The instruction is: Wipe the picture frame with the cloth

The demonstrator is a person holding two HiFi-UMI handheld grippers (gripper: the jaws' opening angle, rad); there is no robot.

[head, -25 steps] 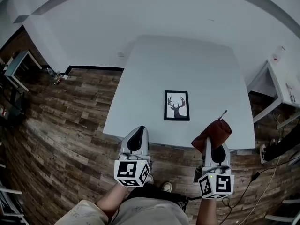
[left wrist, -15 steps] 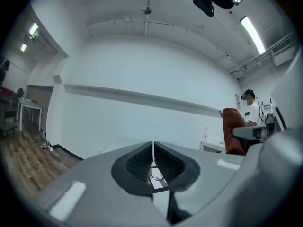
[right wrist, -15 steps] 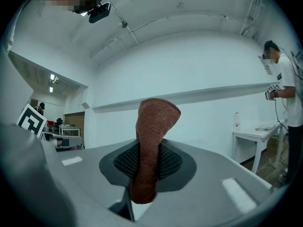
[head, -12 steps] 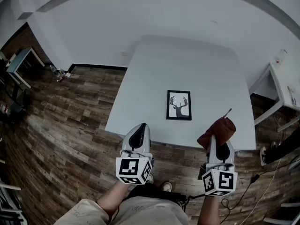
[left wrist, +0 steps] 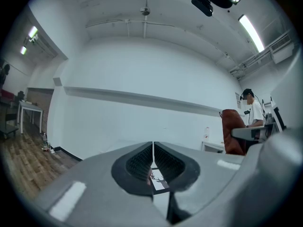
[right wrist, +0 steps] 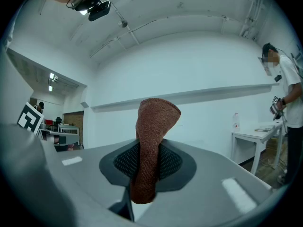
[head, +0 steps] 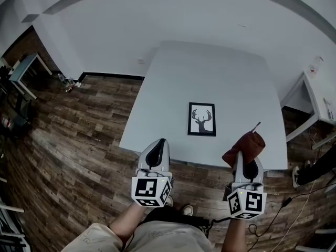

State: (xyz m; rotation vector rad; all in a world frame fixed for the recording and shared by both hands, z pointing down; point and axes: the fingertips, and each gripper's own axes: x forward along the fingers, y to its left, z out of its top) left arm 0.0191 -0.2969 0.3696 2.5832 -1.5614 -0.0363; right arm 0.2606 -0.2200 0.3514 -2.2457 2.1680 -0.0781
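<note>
Status: over the last second, little changes. The right gripper (head: 246, 159) drifts slightly right; the left gripper (head: 156, 147) holds station. Both stay at the near edge of the white table (head: 210, 67).

- Left gripper: jaws pressed together, nothing between them.
- Right gripper: jaws pinch the rust-brown cloth (head: 244, 146), which stands folded above the jaw tips.
- Picture frame (head: 202, 119): holds a deer print and lies flat on the table, ahead of both grippers and apart from the cloth.

Assessment: wiping has not begun. The cloth is secured, so the next move probably calls for carrying it forward and left onto the frame.
</note>
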